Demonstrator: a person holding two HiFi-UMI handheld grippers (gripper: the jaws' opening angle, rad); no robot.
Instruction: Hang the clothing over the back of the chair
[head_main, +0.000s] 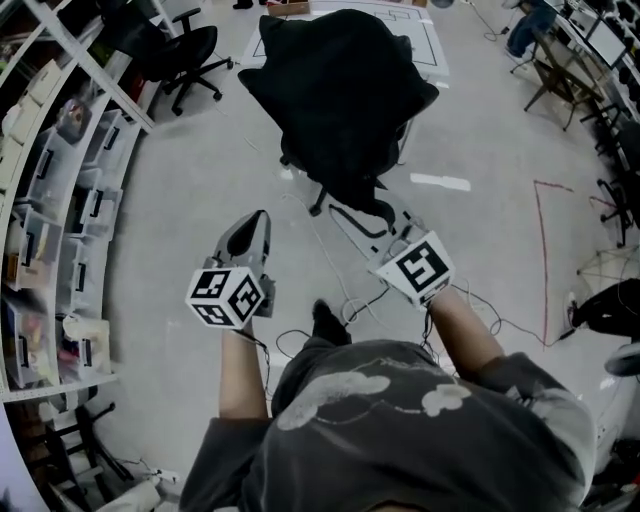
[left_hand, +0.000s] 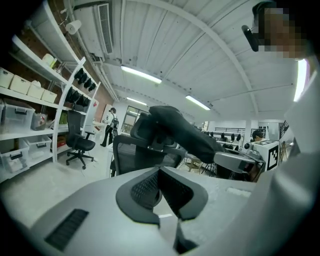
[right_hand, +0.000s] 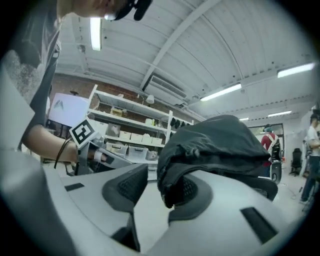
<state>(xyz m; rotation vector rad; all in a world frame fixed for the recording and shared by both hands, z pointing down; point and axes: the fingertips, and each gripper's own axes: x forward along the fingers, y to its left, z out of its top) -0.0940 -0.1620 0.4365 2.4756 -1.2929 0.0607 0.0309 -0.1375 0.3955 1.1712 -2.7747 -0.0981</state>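
Note:
A black garment (head_main: 340, 100) lies draped over the back of an office chair (head_main: 318, 205) in the head view, hiding most of the chair. In the left gripper view the chair's mesh back (left_hand: 130, 155) shows under the garment (left_hand: 185, 132). My left gripper (head_main: 258, 220) is short of the chair, apart from the cloth; its jaws (left_hand: 160, 172) meet at the tips with nothing between them. My right gripper (head_main: 392, 222) is at the garment's lower hem. Its jaws (right_hand: 157, 175) stand apart, and the hem (right_hand: 172, 185) hangs loose against the right pad.
Shelves with storage bins (head_main: 50, 200) run along the left. A second black office chair (head_main: 185, 55) stands at the back left. Cables (head_main: 340, 300) trail over the floor by the person's feet. A red tape line (head_main: 545, 260) and more chairs (head_main: 560, 70) are to the right.

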